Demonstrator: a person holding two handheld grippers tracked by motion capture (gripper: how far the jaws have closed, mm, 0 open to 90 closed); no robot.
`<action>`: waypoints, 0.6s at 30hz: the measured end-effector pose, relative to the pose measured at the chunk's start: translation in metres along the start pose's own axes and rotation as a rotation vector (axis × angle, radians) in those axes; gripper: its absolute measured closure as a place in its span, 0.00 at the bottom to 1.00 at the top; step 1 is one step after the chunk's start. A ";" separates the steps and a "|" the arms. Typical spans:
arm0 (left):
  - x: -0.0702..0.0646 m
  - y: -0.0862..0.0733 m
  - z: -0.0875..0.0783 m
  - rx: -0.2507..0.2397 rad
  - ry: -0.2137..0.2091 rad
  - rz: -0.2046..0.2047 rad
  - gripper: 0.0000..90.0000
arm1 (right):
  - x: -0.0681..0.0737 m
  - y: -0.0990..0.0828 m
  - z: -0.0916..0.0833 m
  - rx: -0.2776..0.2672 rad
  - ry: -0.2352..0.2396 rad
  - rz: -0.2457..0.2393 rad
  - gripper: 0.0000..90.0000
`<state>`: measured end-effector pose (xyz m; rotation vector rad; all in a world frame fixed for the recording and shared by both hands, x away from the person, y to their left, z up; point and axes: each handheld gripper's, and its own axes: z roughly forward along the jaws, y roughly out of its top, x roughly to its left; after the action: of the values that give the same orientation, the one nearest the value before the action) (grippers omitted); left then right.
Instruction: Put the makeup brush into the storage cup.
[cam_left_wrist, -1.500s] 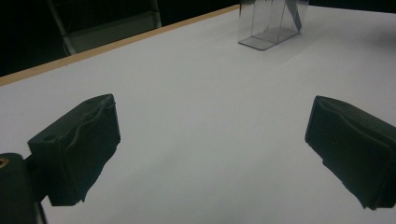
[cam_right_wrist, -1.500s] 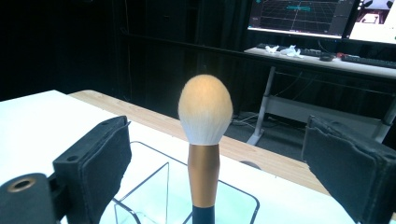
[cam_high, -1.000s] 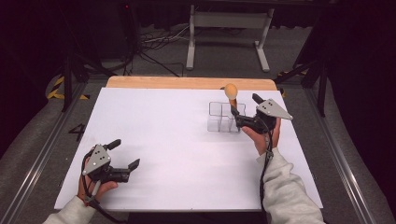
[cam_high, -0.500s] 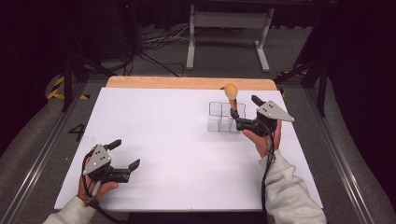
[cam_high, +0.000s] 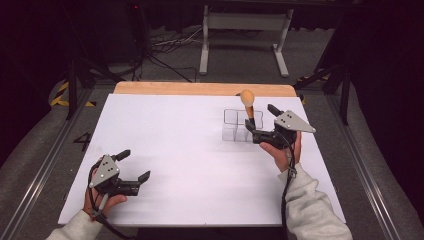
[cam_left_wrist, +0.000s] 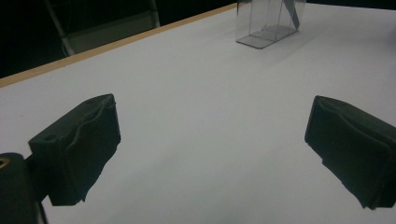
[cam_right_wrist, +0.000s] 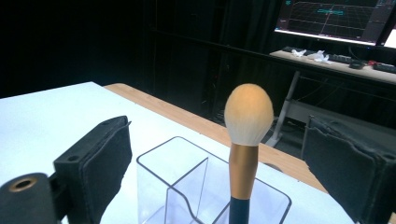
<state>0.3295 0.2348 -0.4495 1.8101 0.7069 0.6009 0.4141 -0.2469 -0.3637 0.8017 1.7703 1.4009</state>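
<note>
My left tool (cam_high: 131, 166) sits at the near-left of the table (cam_high: 190, 145), jaws spread over bare surface. Farther off, my right tool (cam_right_wrist: 219, 163) is spread too, the makeup brush (cam_right_wrist: 247, 140) standing upright between its jaws, in the clear organizer (cam_right_wrist: 187, 186).

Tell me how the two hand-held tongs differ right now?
The right tongs are at the clear plastic organizer near the table's far edge, with the makeup brush standing upright between their open jaws, untouched. The left tongs sit near the front edge, nothing but bare white table between theirs. Both are open, with black padded jaws and a grey plate on top.
</note>
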 end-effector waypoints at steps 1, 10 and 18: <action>0.000 0.000 0.000 0.000 -0.001 -0.001 0.04 | 0.000 0.000 0.000 0.001 0.002 0.000 0.10; 0.000 0.000 0.001 0.001 -0.001 -0.002 0.04 | 0.003 -0.002 -0.005 0.010 0.028 -0.010 0.10; 0.000 0.000 0.001 0.004 -0.001 0.001 0.04 | 0.005 -0.005 -0.010 0.023 0.042 -0.030 0.10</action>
<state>0.3300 0.2339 -0.4501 1.8140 0.7070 0.6002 0.4029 -0.2496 -0.3675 0.7605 1.8262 1.3894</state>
